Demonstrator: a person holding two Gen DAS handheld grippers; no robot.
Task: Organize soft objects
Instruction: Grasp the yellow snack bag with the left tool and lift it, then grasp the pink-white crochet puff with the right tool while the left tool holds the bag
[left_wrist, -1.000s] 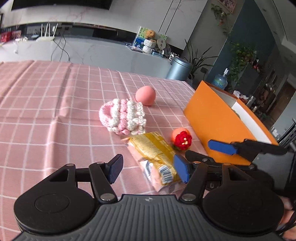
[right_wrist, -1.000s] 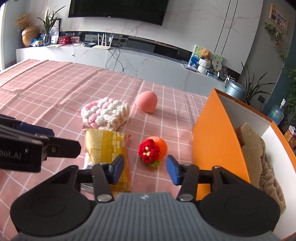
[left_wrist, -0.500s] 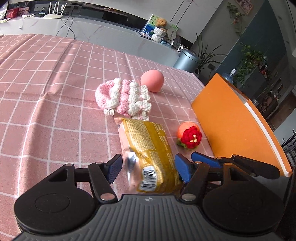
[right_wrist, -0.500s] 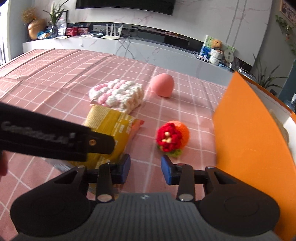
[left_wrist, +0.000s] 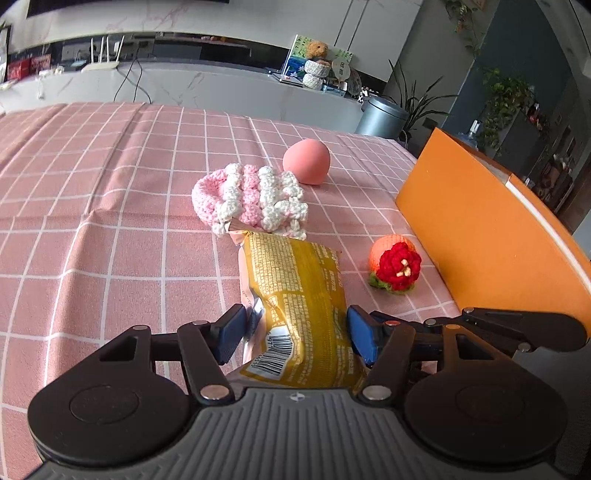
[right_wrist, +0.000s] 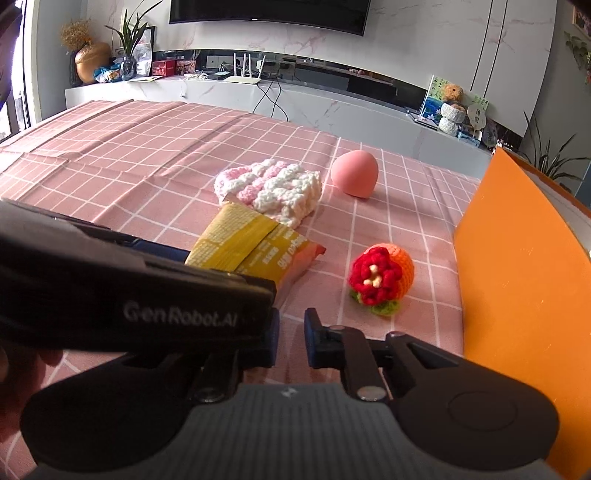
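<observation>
Likely light, crinkly, slippery: yellow snack packet (left_wrist: 295, 295) straddled mid-width by spread left gripper (left_wrist: 295, 334); right gripper (right_wrist: 291, 338) nearly closed, empty.

The orange box (left_wrist: 480, 236) walls off the right side. Bare tablecloth (left_wrist: 92, 221) lies open to the left of the yarn bundle (left_wrist: 251, 199).

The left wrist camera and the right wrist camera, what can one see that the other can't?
Only the left wrist view shows the yellow snack packet's barcode end between the left gripper's open fingers, plus a grey bin. Only the right wrist view shows the TV, a gold vase and the right gripper, nearly closed on nothing. Both show the crochet piece, pink ball, crochet flower and orange box.
</observation>
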